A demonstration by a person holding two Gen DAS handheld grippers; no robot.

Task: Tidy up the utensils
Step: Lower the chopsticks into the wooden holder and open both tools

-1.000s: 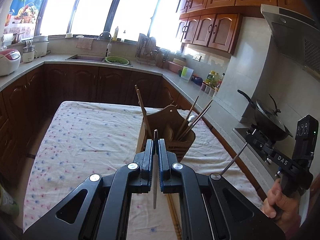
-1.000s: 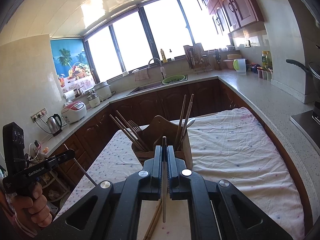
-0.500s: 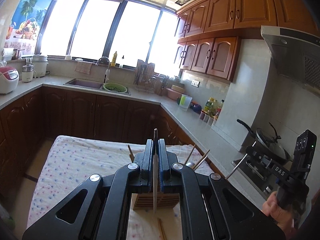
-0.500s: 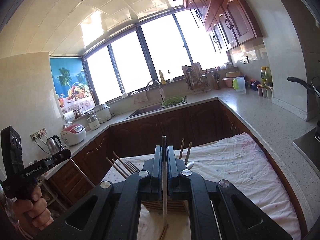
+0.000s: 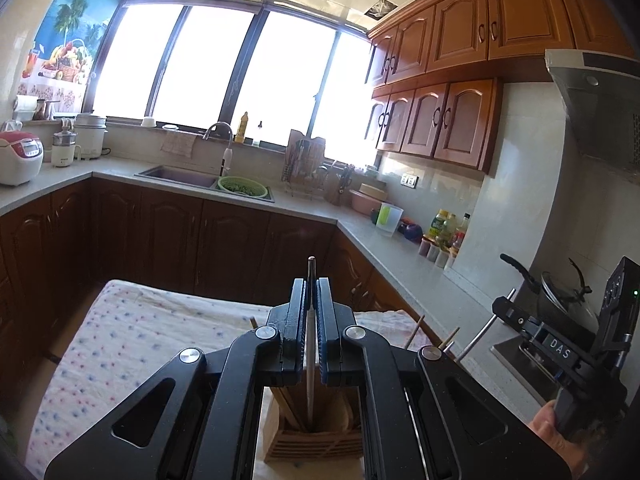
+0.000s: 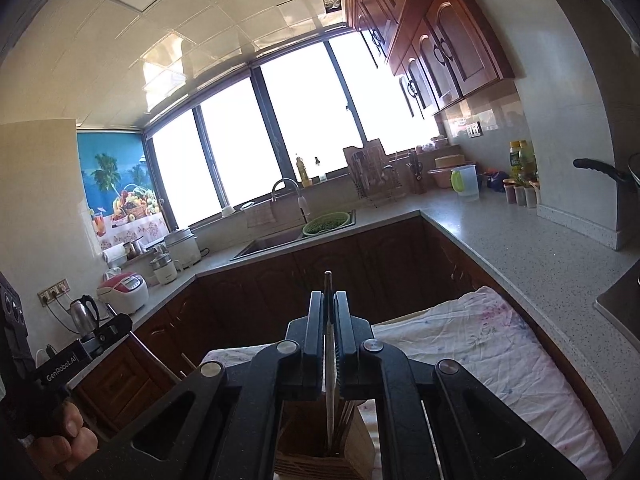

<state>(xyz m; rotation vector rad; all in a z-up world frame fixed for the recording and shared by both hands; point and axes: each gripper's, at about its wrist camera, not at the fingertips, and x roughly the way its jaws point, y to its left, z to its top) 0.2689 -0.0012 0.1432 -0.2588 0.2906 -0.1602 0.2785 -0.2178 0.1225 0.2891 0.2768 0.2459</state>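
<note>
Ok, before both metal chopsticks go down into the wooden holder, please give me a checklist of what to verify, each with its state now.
1. Left hand-held gripper shut on its thin silver metal chopstick: ok.
2. Right hand-held gripper shut on its own thin metal chopstick: ok.
3. Slatted wooden utensil holder stands below each gripper, on the flower-dotted white cloth: ok.
4. Lower tip of each chopstick lines up with the holder's opening: ok, as seen from both wrist views.
5. Tips already inside a compartment, and which one: cannot tell.
6. Free room among the wooden chopsticks already in the holder: cannot tell, the grippers hide most of it.
</note>
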